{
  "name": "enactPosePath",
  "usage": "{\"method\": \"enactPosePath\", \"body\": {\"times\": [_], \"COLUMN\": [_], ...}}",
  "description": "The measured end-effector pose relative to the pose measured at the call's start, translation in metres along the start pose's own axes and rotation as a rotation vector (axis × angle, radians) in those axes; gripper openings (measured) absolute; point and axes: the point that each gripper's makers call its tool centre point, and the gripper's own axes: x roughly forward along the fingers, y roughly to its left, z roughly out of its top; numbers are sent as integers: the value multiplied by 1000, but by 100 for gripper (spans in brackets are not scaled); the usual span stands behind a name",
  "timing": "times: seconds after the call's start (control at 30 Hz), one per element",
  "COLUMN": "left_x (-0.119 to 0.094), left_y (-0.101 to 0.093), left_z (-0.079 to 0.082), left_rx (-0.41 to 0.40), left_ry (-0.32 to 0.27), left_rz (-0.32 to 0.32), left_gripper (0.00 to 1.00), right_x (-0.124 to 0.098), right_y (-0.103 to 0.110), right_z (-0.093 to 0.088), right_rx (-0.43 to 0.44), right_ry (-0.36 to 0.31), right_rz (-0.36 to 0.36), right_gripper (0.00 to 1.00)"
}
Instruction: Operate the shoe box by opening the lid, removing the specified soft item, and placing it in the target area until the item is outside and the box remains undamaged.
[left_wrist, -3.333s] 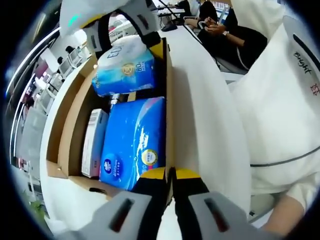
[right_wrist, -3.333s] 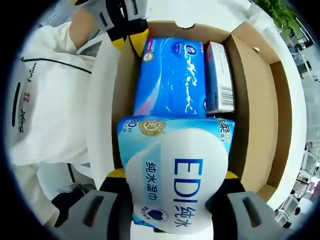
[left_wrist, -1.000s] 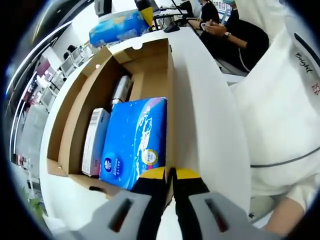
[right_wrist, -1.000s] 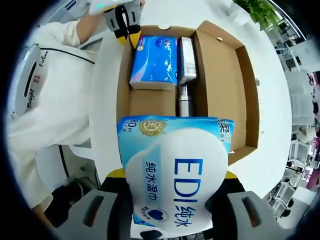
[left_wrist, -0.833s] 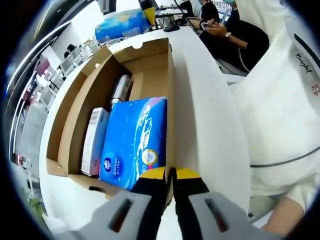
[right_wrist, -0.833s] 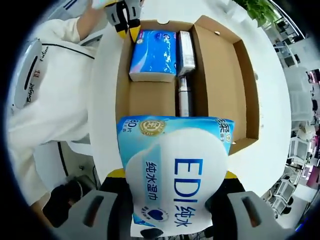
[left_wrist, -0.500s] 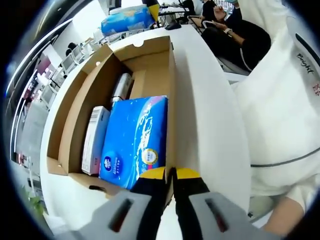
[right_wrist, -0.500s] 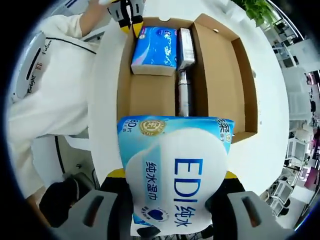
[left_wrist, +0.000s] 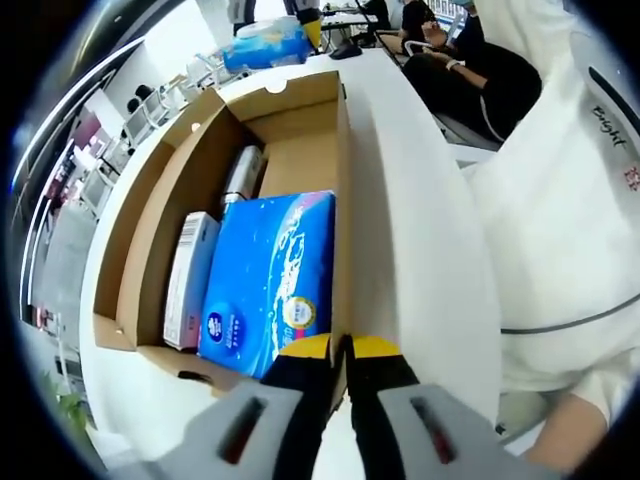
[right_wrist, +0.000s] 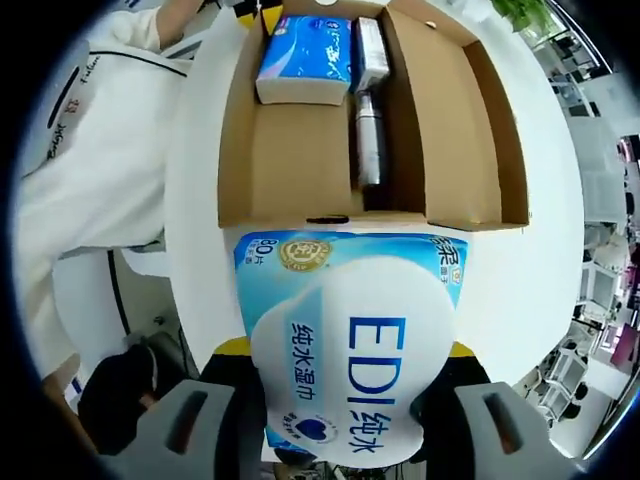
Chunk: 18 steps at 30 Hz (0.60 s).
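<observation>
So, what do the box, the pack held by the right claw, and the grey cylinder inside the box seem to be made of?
The shoe box looks like matte brown cardboard, with raw cut edges. The wet-wipes pack in the right claw looks like soft glossy plastic film, printed blue and white. The cylinder appears to be brushed metal, judging by its grey sheen, though plastic is possible.

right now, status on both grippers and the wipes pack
Right gripper shut on the wipes pack, held clear of the shoe box. Left gripper shut on the box wall. Blue tissue pack, small carton and metal cylinder remain inside. Path unobstructed.

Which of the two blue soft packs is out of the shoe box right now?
The EDI wet wipes pack, clamped in the right gripper; the blue tissue pack lies inside the box.
</observation>
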Motion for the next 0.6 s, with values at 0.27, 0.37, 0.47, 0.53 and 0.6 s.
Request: {"method": "enactPosePath", "body": {"times": [0.27, 0.37, 0.47, 0.53, 0.6], "left_x": [0, 0, 0, 0, 0], "left_y": [0, 0, 0, 0, 0], "left_z": [0, 0, 0, 0, 0], "left_rx": [0, -1, -1, -1, 2], "left_ry": [3, 5, 3, 3, 6], "left_rz": [-3, -4, -2, -1, -1], "left_gripper": [4, 4, 4, 4, 4], "right_x": [11, 16, 25, 31, 35], "right_y": [6, 5, 8, 9, 8], "right_z": [-6, -8, -13, -15, -17], "right_rx": [-11, 0, 7, -3, 19], "right_ry": [-42, -41, -31, -26, -27], "right_rz": [29, 27, 45, 48, 55], "right_gripper": [61, 61, 61, 61, 61]}}
